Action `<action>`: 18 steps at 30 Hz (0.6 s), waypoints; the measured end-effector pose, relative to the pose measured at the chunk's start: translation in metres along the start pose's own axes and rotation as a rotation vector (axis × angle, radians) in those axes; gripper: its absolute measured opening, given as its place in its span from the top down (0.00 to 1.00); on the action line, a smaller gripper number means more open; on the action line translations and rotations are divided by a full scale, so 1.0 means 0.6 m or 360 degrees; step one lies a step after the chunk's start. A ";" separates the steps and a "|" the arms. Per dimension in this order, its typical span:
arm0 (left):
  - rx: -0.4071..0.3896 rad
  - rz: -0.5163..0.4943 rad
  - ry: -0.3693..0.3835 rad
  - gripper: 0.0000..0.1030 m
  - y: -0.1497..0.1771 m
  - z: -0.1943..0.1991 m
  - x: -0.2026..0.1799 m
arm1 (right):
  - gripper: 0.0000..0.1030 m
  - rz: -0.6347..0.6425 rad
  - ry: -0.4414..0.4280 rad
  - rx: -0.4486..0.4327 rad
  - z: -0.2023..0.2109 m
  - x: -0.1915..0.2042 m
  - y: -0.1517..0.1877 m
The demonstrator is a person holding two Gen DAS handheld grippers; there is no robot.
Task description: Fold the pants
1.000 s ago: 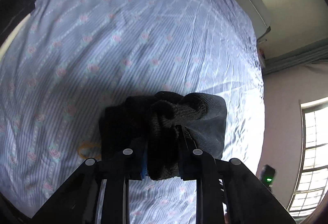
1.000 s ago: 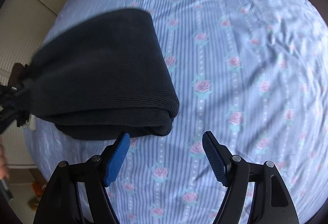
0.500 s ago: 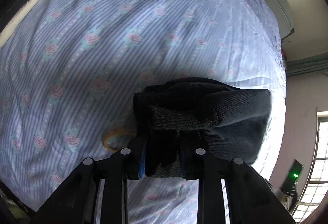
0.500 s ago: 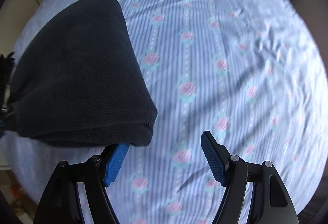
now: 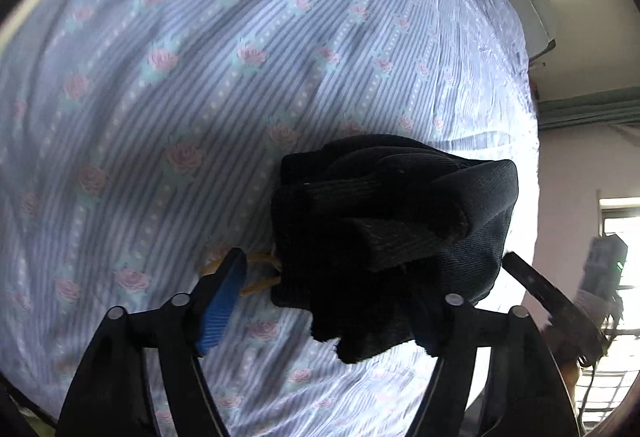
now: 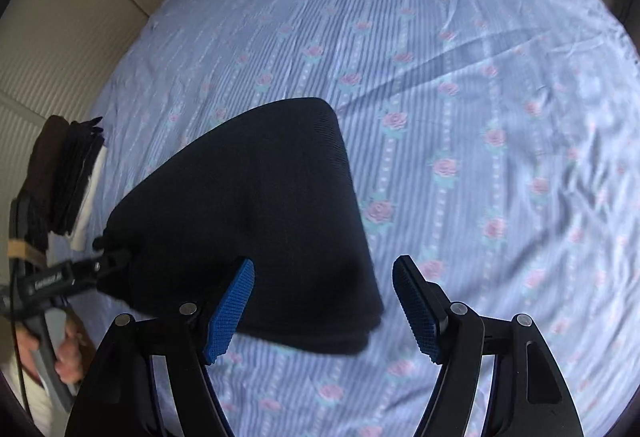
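The folded black pants lie as a thick bundle on the striped rose-print bedsheet. My left gripper is open, its fingers wide apart; the bundle's near edge sits between them and covers the right pad. In the right wrist view the same pants show as a dark folded wedge. My right gripper is open and empty, just in front of the pants' near corner. The left gripper shows at the far left of that view, at the pants' edge.
A stack of folded dark clothes sits at the bed's left edge by the cream headboard. A yellow band lies on the sheet beside the pants. A window and pink wall are to the right.
My left gripper was shut on the pants and has opened wide, letting the bundle go. The bundle has come down onto the sheet. The right gripper stayed open and drew back a little.
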State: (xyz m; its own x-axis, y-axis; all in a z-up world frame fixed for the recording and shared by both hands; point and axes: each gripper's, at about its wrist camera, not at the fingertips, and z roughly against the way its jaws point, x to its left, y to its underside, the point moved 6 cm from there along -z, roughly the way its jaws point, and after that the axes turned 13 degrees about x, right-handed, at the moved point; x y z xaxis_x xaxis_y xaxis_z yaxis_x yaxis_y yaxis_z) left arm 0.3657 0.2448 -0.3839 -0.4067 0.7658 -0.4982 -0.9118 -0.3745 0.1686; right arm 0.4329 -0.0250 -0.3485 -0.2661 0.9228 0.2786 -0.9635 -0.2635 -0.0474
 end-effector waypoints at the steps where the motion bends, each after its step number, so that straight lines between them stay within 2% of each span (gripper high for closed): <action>1: 0.0004 0.0007 0.0016 0.25 -0.001 -0.002 0.001 | 0.30 0.0004 0.0002 0.0016 -0.008 0.003 -0.005; 5: 0.0024 0.0051 0.0128 0.19 -0.010 -0.017 0.010 | 0.30 -0.0029 -0.0069 0.0126 -0.062 0.003 -0.018; 11: 0.0016 0.0073 0.0221 0.19 -0.021 -0.037 0.012 | 0.27 -0.0049 -0.0076 0.0186 -0.107 -0.004 -0.036; 14: 0.0048 0.0073 0.0241 0.19 -0.025 -0.057 0.006 | 0.23 -0.0118 -0.0139 0.0222 -0.129 -0.010 -0.034; 16: 0.0050 0.0082 0.0263 0.19 -0.027 -0.063 0.009 | 0.23 -0.0211 -0.0229 0.0240 -0.145 -0.022 -0.031; 18: 0.0056 0.0093 0.0297 0.20 -0.030 -0.070 0.012 | 0.23 -0.0248 -0.0262 0.0231 -0.151 -0.027 -0.027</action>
State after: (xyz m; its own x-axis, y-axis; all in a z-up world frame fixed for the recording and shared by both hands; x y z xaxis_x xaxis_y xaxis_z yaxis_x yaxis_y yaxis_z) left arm 0.3819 0.2351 -0.4259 -0.4440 0.6318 -0.6354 -0.8898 -0.3942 0.2298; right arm 0.4505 -0.0103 -0.4389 -0.0948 0.9005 0.4244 -0.9750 -0.1702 0.1432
